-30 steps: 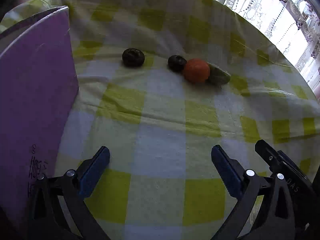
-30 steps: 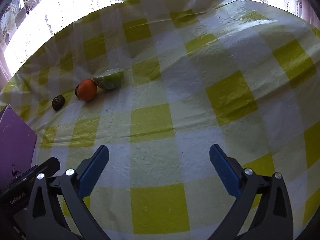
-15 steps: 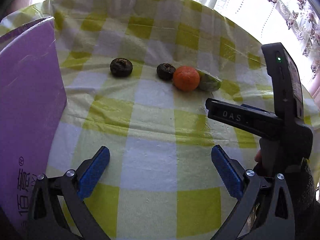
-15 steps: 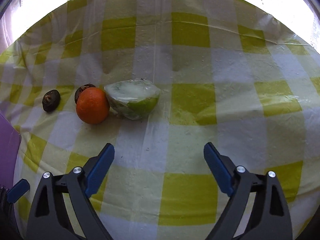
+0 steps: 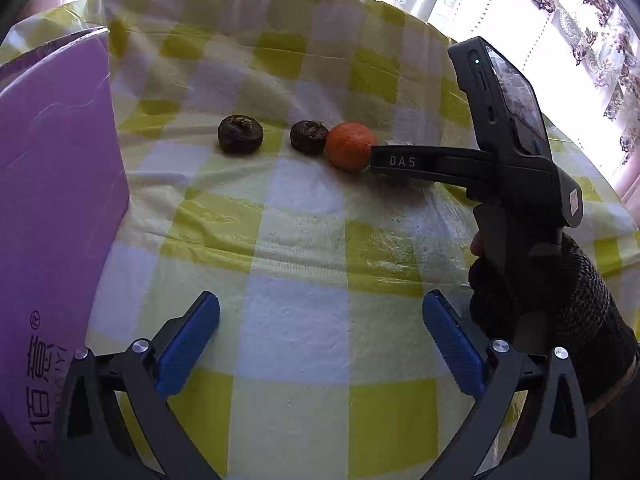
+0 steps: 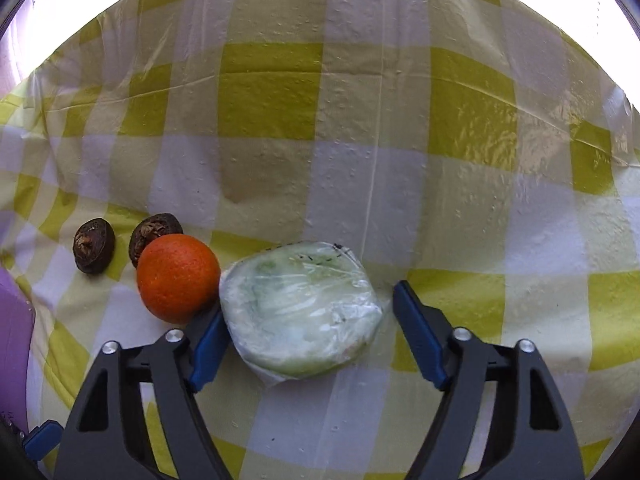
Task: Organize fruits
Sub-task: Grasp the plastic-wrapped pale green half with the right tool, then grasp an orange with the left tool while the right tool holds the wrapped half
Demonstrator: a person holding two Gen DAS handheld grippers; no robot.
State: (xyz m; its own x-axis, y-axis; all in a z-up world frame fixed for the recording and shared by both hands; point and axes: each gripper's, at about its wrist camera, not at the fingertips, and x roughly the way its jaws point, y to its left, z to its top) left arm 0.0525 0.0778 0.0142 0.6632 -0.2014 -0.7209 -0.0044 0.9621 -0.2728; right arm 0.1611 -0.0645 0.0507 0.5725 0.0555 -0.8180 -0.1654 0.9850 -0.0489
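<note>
A plastic-wrapped green fruit half point(image 6: 304, 308) lies on the checked cloth between the open jaws of my right gripper point(image 6: 310, 332); the left pad is close to it, the right pad a little apart. An orange point(image 6: 178, 278) sits just left of it, with two dark round fruits point(image 6: 154, 236) point(image 6: 93, 245) further left. In the left wrist view the orange point(image 5: 349, 145) and the dark fruits point(image 5: 309, 136) point(image 5: 240, 134) lie far ahead; the right gripper's body point(image 5: 508, 152) hides the wrapped fruit. My left gripper point(image 5: 320, 340) is open and empty above the cloth.
A purple box point(image 5: 52, 208) stands at the left, also showing in the right wrist view point(image 6: 12, 320). The yellow and white checked tablecloth point(image 5: 320, 240) covers the table. Bright curtained windows lie beyond the far edge.
My right gripper has moved forward to the fruits, and its open jaws now stand on either side of the wrapped green fruit. The left gripper has shifted only slightly.
</note>
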